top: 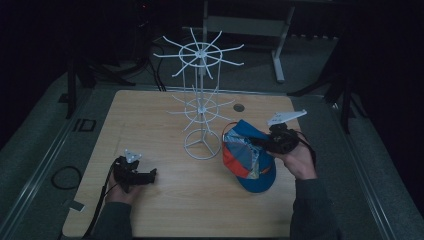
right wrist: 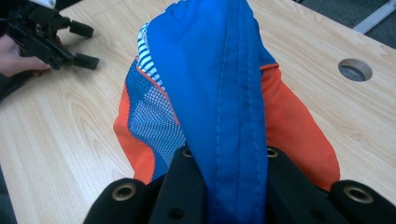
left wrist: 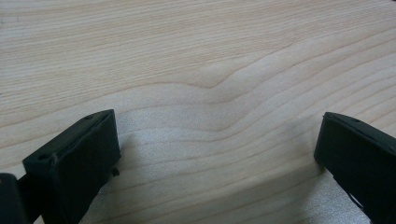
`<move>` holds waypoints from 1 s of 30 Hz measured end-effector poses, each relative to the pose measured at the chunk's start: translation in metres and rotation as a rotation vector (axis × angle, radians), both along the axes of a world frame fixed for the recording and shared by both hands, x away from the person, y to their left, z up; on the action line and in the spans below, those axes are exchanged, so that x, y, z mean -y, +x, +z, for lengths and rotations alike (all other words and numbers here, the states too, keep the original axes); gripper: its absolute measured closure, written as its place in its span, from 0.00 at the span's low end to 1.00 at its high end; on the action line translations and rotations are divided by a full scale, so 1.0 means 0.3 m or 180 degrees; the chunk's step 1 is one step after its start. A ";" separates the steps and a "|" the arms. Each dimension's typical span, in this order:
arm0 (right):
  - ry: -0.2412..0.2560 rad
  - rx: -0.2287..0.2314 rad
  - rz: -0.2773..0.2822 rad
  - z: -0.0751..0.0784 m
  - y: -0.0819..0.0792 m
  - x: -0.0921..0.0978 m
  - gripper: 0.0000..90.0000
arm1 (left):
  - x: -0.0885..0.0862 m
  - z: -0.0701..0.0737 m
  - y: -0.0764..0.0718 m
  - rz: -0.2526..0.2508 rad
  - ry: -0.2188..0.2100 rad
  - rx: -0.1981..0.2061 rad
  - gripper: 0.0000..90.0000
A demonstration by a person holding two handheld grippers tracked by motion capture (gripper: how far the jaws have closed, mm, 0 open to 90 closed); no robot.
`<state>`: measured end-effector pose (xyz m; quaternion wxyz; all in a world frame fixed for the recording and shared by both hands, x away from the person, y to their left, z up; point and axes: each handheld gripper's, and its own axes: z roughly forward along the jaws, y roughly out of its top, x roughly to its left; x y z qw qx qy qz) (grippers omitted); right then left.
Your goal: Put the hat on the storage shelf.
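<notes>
Wooden table [top: 165, 205]: right hand-held gripper [right wrist: 224, 163] pinches the cap [right wrist: 219, 84]; high view shows left hand-held gripper [top: 151, 174] spread, empty.

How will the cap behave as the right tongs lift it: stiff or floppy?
Likely floppy: the cap is thin fabric and mesh, bunched and folded where the right tongs pinch it. Probably light, since one fold seems to carry it. The brim may stay stiffer, so it could hang and swing.
</notes>
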<state>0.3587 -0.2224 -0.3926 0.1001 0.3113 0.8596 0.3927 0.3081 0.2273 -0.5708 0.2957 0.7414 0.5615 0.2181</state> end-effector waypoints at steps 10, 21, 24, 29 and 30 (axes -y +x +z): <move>0.0091 0.0034 -0.0038 0.019 -0.008 0.018 0.97 | 0.000 0.000 0.000 0.0002 -0.0003 0.0002 0.00; 0.0232 0.0119 -0.0076 0.049 -0.020 0.028 0.97 | 0.000 0.000 0.001 0.0001 0.0001 0.0005 0.00; 0.0274 0.0136 -0.0098 0.057 -0.021 0.035 0.97 | 0.000 0.000 0.001 0.0001 0.0001 0.0005 0.00; 0.0315 0.0152 -0.0128 0.066 -0.025 0.048 0.97 | 0.000 0.000 0.001 0.0002 0.0000 0.0006 0.00; 0.0321 0.0152 -0.0129 0.067 -0.026 0.050 0.97 | 0.000 0.000 0.000 0.0001 0.0001 0.0005 0.00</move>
